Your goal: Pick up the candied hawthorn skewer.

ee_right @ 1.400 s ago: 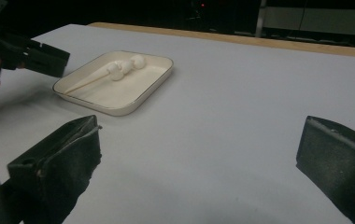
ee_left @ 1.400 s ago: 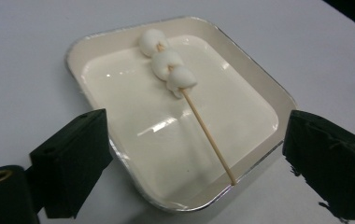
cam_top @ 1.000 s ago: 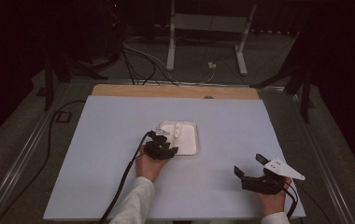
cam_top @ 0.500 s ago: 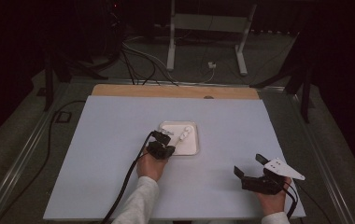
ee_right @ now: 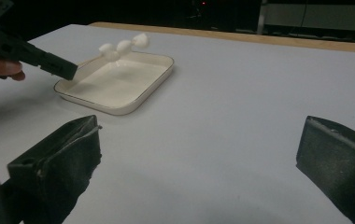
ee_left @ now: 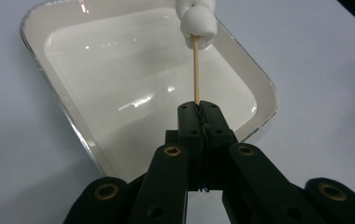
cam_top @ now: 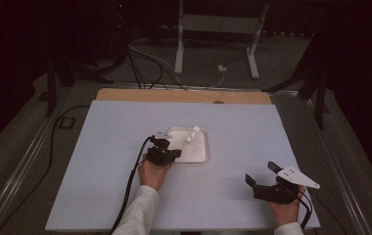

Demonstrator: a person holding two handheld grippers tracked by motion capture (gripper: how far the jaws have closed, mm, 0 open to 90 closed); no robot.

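The left gripper (ee_left: 199, 112) had clamped tight on the skewer (ee_left: 195, 70), its marshmallows (cam_top: 193, 133) held over the far rim of the white tray (cam_top: 201, 155). Grab done; carrying it off looked like what remained. The right gripper (cam_top: 265, 181) sat wide open and empty, well apart on the table (cam_top: 101, 161).
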